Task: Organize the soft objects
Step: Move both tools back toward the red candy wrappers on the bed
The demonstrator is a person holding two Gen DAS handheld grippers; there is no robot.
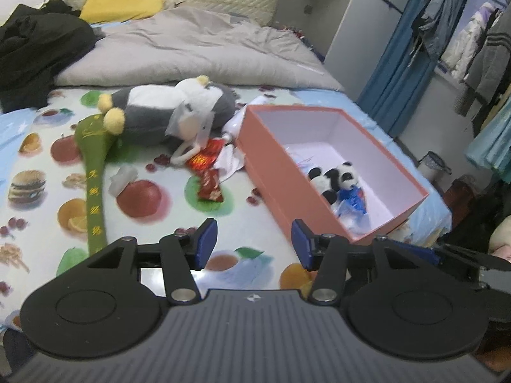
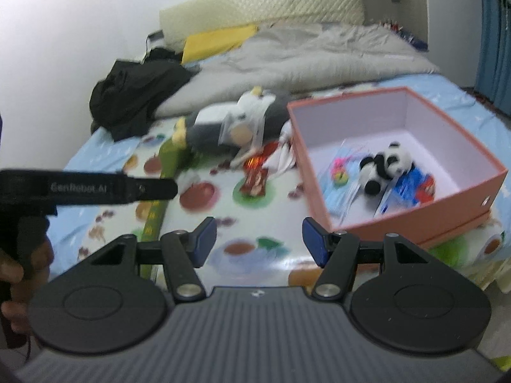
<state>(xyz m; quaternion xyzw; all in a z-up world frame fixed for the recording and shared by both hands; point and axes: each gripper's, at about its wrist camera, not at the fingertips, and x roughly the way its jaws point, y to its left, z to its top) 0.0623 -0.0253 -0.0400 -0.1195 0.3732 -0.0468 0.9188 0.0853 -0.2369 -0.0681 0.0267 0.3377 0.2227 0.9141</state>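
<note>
Each matte black two-finger gripper, the left gripper (image 1: 254,244) and the right gripper (image 2: 259,242), carries 2 blue-padded jaws on black link arms with silver pivot screws, 2 round black discs, and a grey ribbed body with a small white logo.

Fluffy plush panda (image 1: 332,177) in a matt pink cardboard box (image 1: 271,166) on a glossy printed sheet (image 1: 159,210)

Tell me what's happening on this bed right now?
A person holds two grippers above a fruit-print sheet. The left gripper and right gripper are both open and empty. A panda plush already lies in the pink box; the grey-and-white plush and green plush stick still lie outside it.
</note>
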